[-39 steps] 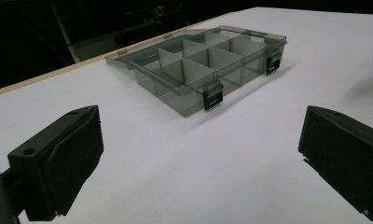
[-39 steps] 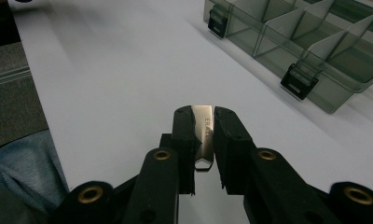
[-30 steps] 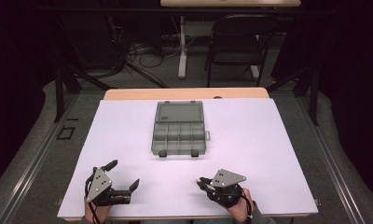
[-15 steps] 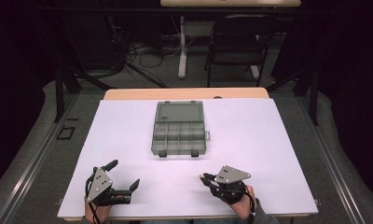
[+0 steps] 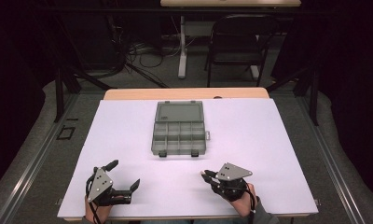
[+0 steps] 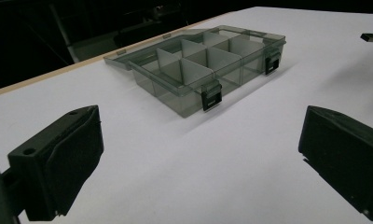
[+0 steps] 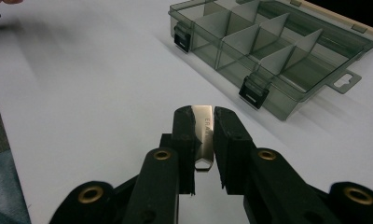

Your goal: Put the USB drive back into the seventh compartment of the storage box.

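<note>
Jaws of the right gripper (image 7: 203, 135) are clamped on a flat metal piece (image 7: 206, 135) engraved with letters, its rounded end showing above the pads; those of the left gripper (image 6: 198, 154) stand wide apart with nothing between them. Both grippers sit near the table's (image 5: 278, 140) near edge, the left gripper (image 5: 124, 179) toward the near-left corner and the right gripper (image 5: 205, 176) right of centre. Well apart from both, toward the far edge at mid-width, lies the smoky plastic compartment box (image 5: 179, 135), its lid (image 5: 179, 112) open flat and its two black latches (image 6: 211, 97) facing the near edge.
</note>
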### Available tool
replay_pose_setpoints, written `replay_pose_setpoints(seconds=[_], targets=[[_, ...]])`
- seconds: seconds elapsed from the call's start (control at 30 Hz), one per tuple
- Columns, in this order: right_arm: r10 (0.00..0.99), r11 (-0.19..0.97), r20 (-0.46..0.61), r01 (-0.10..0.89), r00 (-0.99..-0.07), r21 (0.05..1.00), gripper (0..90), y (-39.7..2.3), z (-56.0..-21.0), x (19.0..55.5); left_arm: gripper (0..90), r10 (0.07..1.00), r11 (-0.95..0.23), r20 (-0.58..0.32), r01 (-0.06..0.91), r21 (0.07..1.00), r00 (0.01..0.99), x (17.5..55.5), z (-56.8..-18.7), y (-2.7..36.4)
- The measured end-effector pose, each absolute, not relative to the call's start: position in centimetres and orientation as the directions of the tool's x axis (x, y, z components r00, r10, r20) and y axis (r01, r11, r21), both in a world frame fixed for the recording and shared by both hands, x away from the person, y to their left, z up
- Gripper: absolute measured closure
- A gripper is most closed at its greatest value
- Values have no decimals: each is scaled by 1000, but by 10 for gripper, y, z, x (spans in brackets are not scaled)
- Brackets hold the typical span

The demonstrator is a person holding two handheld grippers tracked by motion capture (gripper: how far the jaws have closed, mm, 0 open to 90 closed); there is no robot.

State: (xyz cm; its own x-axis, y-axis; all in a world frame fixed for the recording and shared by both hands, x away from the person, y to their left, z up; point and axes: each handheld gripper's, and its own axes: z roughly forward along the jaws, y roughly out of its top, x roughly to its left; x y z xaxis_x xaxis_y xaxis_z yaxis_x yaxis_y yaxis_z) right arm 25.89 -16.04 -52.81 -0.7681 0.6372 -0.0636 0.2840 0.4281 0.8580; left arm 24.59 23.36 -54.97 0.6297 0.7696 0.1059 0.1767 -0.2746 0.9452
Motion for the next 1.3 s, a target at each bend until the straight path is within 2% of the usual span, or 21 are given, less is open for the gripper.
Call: replay_pose_setpoints(seconds=[1.3], targets=[[667,407,-87,264,-740,874,794,-156,-522,286,0,766,-276,104,179,944,634,247,-550,233]])
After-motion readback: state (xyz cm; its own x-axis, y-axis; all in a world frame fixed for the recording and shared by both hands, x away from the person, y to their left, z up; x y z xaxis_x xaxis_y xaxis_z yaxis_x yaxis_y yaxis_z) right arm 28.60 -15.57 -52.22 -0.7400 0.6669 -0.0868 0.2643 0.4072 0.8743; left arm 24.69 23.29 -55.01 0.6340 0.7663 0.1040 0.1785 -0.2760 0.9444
